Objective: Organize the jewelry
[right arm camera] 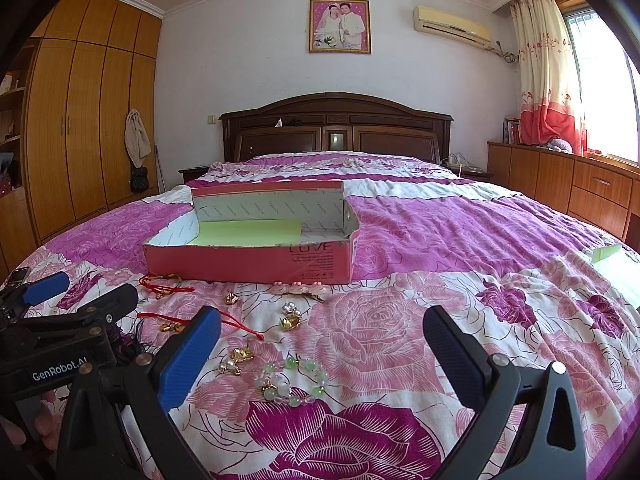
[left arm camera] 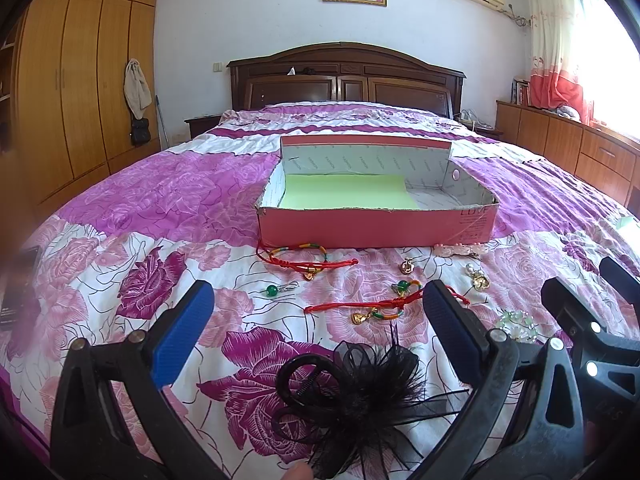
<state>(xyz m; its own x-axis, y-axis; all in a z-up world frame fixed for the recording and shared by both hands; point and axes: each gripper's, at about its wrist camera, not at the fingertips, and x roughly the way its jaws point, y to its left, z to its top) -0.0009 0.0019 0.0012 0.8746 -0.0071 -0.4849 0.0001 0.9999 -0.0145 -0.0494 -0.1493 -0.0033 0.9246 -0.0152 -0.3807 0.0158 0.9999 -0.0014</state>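
Observation:
A pink open box (left arm camera: 376, 226) with a green liner stands on the bed; it also shows in the right wrist view (right arm camera: 248, 266). Jewelry lies in front of it: a red cord bracelet (left arm camera: 308, 262), a second red cord bracelet (left arm camera: 368, 308), a green bead charm (left arm camera: 280, 289), gold charms (left arm camera: 407, 266), a pink hair clip (right arm camera: 298, 288) and a green bead bracelet (right arm camera: 294, 380). My left gripper (left arm camera: 316, 320) is open, just above a black feather hair clip (left arm camera: 352, 396). My right gripper (right arm camera: 320, 344) is open, over the bead bracelet.
The bed has a pink floral quilt (right arm camera: 460, 320). A dark phone (right arm camera: 18, 276) lies at the bed's left edge. A green paper (right arm camera: 608, 254) lies at the right edge. Wardrobes (right arm camera: 80, 120) stand left, cabinets (right arm camera: 560, 184) right, headboard (right arm camera: 336, 128) behind.

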